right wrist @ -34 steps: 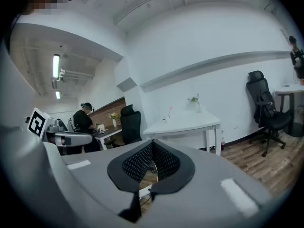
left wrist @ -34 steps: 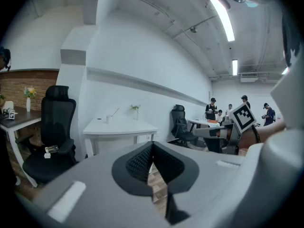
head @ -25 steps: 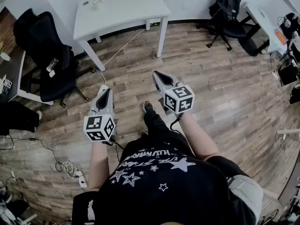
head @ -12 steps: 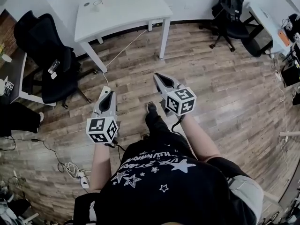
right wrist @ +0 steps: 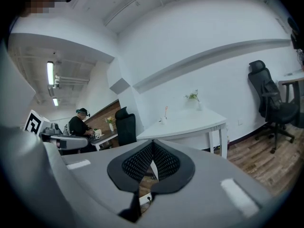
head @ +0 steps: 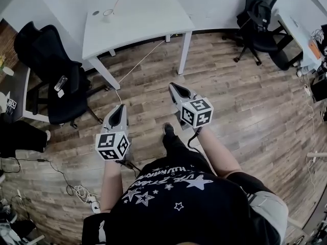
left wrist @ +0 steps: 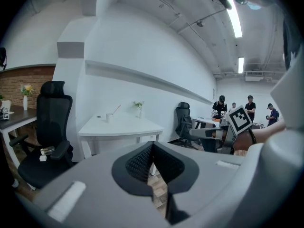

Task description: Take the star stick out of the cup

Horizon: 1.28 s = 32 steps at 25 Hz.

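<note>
A small white cup with a thin stick leaning out of it stands on the white table far ahead. The left gripper view shows the cup and its pinkish stick. The right gripper view shows the cup too, small and distant. My left gripper and right gripper hang over the wooden floor, well short of the table, both pointing towards it. The jaws of each meet with nothing between them, as seen on the left gripper and the right gripper.
A black office chair stands left of the table, another at the back right. Cables and a power strip lie on the floor at left. A small vase with a plant stands on the table. People stand by desks behind.
The table and cup have slid lower in the head view and look slightly nearer. Both grippers sit a little lower in the frame, still shut.
</note>
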{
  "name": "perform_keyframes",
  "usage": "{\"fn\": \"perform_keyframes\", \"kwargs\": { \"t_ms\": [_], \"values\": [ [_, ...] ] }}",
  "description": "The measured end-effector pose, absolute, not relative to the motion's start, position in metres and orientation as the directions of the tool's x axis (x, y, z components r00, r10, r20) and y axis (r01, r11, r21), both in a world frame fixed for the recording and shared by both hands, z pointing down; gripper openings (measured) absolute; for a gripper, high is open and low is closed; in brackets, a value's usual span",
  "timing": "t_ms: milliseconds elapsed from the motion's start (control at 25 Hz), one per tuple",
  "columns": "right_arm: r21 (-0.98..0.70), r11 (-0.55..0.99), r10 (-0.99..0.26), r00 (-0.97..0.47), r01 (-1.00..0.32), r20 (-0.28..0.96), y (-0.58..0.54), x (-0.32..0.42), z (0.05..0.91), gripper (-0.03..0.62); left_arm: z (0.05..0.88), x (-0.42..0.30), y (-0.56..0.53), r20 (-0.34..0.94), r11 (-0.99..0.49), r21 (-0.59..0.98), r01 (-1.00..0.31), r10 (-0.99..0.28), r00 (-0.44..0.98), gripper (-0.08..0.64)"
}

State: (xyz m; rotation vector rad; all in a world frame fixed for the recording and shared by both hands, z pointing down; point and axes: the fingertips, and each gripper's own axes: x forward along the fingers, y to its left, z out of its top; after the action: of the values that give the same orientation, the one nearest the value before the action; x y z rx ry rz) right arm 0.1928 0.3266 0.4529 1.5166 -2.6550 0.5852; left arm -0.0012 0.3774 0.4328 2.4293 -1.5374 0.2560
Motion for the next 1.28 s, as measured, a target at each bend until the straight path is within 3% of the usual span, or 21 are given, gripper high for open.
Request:
{"fn": "perform_keyframes", "kwargs": {
  "t_ms": [720, 1280],
  "values": [
    [-0.322, 0.473, -0.811, -0.548, -0.82, 0.206, 0.129, 0.215, 0.45, 0.014, 0.429, 0.02, 0.185, 0.29, -0.38, 0.111, -0.918, -0.872, 0.396, 0.003],
    [-0.338, 0.49, -0.801, -0.568, -0.803, 0.189, 0.062, 0.229, 0.446, 0.015, 0.424, 0.028, 0.13, 0.281, -0.343, 0.111, -0.933, -0.889, 0.361, 0.003]
  ]
}}
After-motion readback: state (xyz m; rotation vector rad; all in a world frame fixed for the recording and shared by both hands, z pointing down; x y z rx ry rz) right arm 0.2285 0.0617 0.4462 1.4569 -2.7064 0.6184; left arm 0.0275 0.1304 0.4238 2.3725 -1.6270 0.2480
